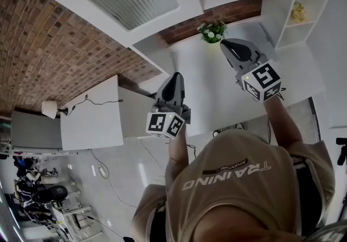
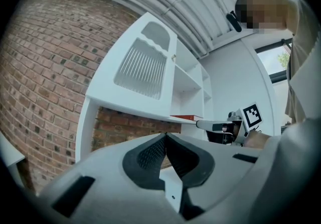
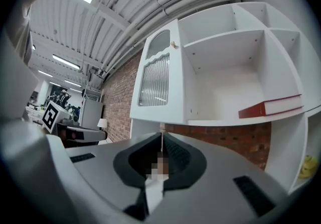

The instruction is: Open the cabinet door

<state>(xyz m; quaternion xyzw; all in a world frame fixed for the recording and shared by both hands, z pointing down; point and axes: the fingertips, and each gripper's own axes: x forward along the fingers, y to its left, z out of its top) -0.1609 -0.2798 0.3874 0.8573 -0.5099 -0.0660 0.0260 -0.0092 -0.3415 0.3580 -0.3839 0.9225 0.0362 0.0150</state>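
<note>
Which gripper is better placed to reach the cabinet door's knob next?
Probably the right gripper: it sits higher, nearer the cabinet door, and its view faces the knob. The left gripper hangs lower, seeing the door obliquely.

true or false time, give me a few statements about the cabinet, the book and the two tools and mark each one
1. The left tool and the right tool are both shut, with nothing between their jaws. True.
2. The red book stands upright on its shelf. False: it lies flat.
3. The right tool grips the knob of the cabinet door. False: it is held below the knob, apart from it.
4. A small flowering plant sits on the white counter. True.
</note>
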